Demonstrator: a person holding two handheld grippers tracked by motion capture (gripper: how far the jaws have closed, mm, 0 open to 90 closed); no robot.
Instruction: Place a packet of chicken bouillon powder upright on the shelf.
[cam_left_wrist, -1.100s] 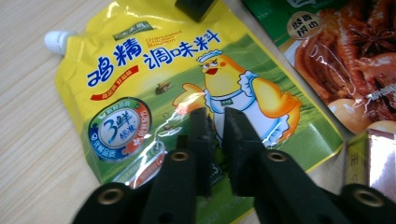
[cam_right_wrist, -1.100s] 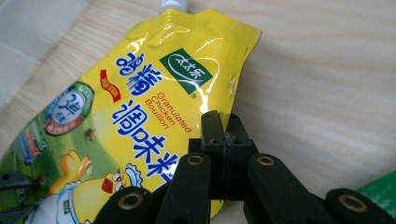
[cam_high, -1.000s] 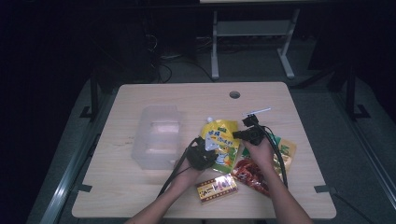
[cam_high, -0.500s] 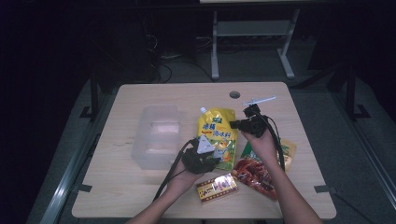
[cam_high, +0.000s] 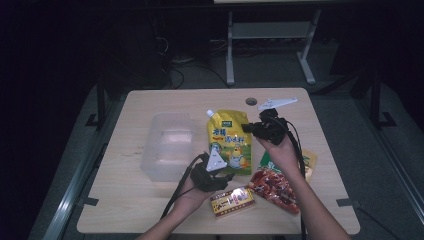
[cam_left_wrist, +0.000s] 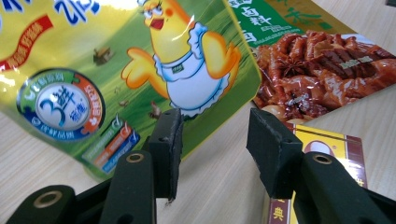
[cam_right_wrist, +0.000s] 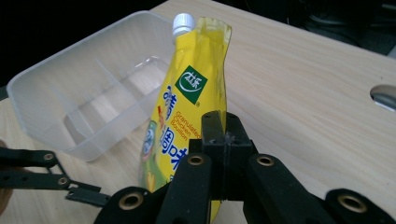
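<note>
I'm gripping the pouch (cam_right_wrist: 187, 107) edge with my right gripper (cam_high: 252, 128), fingers clamped, lifting it off the desk (cam_high: 150, 210) beside the tub (cam_high: 167, 145); my left gripper's (cam_left_wrist: 212, 140) fingers are apart beneath it.

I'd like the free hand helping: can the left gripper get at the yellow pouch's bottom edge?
Probably yes: the left gripper is open, and the yellow pouch hangs just ahead of its fingers, nothing between.

Yellow spouted pouch (cam_high: 229, 145) held tilted above table.
</note>
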